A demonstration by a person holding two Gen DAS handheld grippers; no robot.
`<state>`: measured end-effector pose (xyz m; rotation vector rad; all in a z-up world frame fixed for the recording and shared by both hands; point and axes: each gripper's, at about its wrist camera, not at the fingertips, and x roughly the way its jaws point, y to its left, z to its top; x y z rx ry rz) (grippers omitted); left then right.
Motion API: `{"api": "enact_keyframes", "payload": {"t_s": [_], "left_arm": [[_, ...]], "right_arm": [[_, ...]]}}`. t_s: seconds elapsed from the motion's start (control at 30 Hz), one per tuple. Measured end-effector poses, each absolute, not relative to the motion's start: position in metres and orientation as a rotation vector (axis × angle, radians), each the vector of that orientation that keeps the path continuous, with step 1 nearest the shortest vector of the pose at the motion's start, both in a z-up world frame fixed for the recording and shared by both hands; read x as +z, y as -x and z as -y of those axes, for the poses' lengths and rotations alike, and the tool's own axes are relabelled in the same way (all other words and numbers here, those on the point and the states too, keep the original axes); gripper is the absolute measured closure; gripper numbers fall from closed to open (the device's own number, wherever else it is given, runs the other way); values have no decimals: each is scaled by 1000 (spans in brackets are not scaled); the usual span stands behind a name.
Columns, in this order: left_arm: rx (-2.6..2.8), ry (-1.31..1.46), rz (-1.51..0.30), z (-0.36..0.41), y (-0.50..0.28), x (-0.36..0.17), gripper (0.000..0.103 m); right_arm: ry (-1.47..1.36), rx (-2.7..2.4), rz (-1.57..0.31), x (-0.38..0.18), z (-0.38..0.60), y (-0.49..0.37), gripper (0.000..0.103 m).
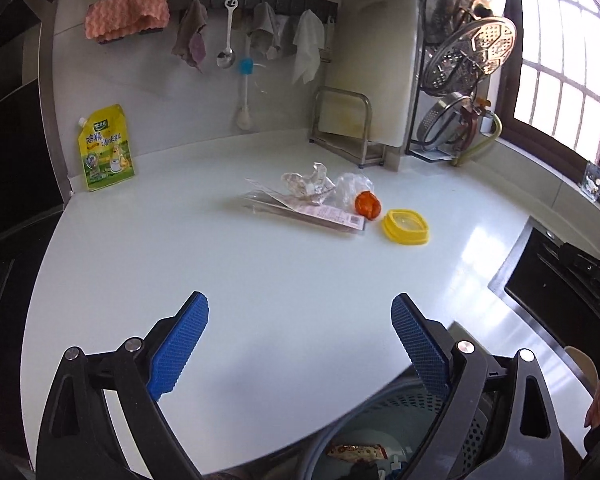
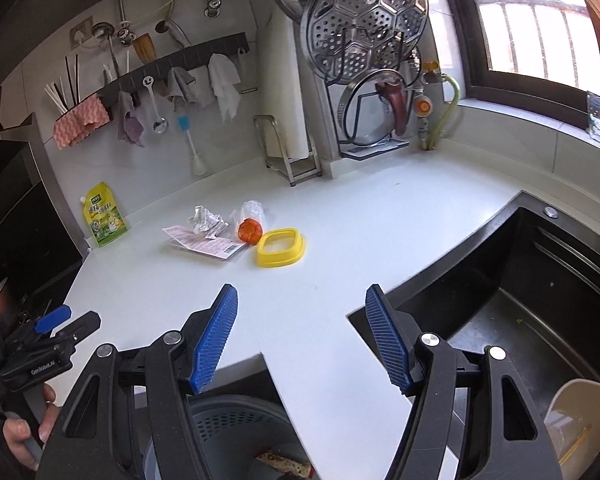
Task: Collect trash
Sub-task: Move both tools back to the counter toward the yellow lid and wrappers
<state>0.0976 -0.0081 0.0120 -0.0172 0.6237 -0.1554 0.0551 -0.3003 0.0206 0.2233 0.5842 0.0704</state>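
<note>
Trash lies in a cluster on the white counter (image 1: 180, 260): a crumpled foil wrapper (image 1: 310, 182), a flat clear packet with a printed label (image 1: 304, 210), a clear plastic bag (image 1: 350, 190), an orange cap (image 1: 367, 204) and a yellow lid (image 1: 405, 226). The right wrist view shows the same foil wrapper (image 2: 208, 221), packet (image 2: 204, 245), orange cap (image 2: 250, 231) and yellow lid (image 2: 281, 247). My left gripper (image 1: 300, 312) is open and empty, well short of the trash. My right gripper (image 2: 302, 300) is open and empty. A grey perforated bin (image 1: 400, 432) with a wrapper inside sits below the counter edge.
A yellow seasoning pouch (image 1: 106, 150) leans on the back wall at left. A cutting board rack (image 1: 344, 128) and a lid rack (image 1: 460, 80) stand at the back right. A black sink (image 2: 520, 300) lies to the right. Cloths and utensils hang on a wall rail (image 1: 252, 0).
</note>
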Motion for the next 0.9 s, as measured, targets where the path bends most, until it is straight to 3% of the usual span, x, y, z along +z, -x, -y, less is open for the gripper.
{"api": "enact_keyframes", "payload": {"t_s": [0.9], "left_arm": [[-34,4,-678,10,-228,-8,8]], "right_arm": [[-187,128,-790,-32,256,-224,35]]}}
